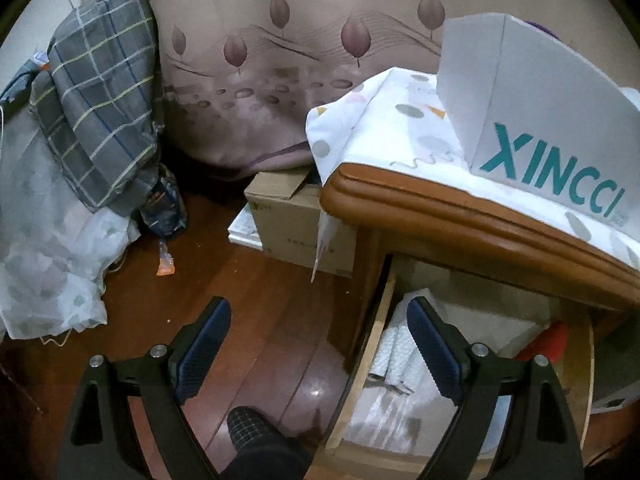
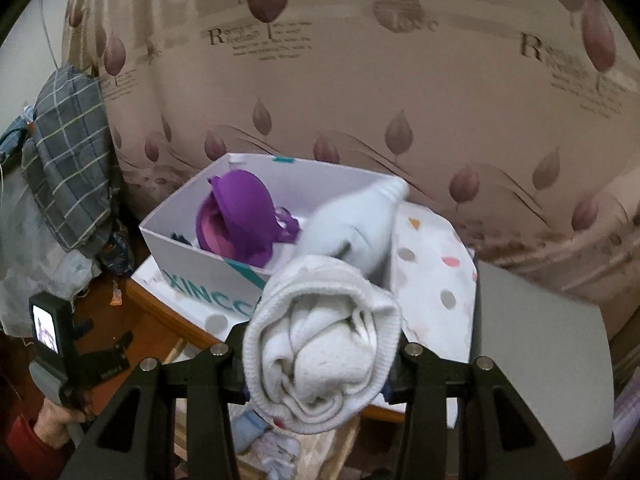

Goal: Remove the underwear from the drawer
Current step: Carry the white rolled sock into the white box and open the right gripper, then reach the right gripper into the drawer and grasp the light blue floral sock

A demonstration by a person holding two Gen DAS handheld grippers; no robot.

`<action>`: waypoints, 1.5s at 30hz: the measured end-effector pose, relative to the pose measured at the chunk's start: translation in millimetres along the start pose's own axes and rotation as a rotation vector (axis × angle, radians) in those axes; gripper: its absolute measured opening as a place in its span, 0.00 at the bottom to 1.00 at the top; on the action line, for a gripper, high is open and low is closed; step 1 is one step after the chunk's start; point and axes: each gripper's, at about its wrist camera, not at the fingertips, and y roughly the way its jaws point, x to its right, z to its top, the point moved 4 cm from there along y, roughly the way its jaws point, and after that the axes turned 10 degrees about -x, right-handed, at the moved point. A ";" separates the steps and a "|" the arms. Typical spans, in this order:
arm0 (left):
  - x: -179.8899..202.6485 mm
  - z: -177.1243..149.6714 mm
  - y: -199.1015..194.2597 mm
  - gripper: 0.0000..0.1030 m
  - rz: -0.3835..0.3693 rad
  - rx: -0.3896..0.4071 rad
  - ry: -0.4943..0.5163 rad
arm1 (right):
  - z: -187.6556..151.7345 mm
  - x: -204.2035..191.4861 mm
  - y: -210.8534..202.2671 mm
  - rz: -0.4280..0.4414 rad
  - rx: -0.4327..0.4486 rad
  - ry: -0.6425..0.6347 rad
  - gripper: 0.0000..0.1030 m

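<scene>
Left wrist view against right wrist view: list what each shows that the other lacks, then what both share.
Only the left wrist view: the open drawer, a cardboard carton on the wooden floor, and the left hand-held gripper open and empty.

Only the right wrist view: the right hand-held gripper shut on rolled white socks, and a purple bra inside the box.

Both: the white XINCCI box, the plaid fabric, the leaf-patterned curtain.
</scene>
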 end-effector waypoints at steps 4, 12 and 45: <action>-1.5 -0.1 -0.7 0.85 -0.005 -0.005 -0.007 | 26.0 -20.2 8.2 0.000 0.012 -0.024 0.43; -14.6 1.1 1.5 0.85 -0.034 -0.027 -0.074 | 68.0 -43.9 52.7 -0.024 -0.036 -0.064 0.43; -27.0 0.3 12.4 0.85 -0.050 -0.085 -0.133 | 88.5 -57.2 104.6 -0.017 -0.133 -0.076 0.61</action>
